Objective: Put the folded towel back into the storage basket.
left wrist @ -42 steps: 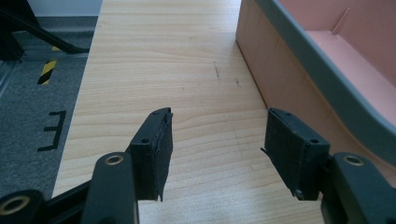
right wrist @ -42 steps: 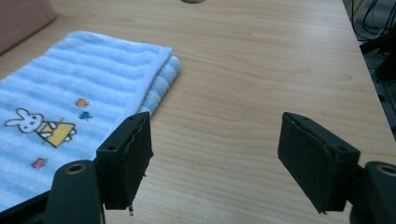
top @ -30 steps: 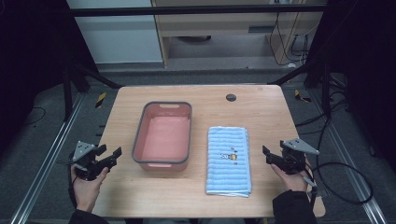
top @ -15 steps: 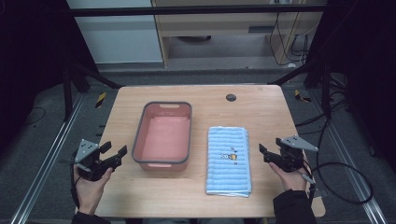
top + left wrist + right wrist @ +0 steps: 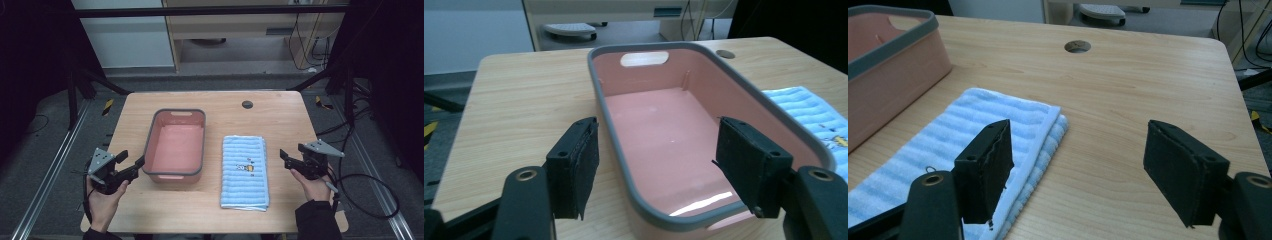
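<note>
Two tools open, jaws spread. Left tool (image 5: 131, 161) now closer to pink basin (image 5: 176, 142), near corner between jaws. Right tool (image 5: 284, 156) edged toward folded blue towel (image 5: 244, 171) on tabletop (image 5: 280, 112). Reach begun, nothing gripped yet.

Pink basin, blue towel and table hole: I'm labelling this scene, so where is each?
pink basin (image 5: 176, 142): high view, bare floor inside.
blue towel (image 5: 244, 172): high view, middle of the folded cloth.
table hole (image 5: 1077, 46): right gripper view, centre of the round opening.
</note>
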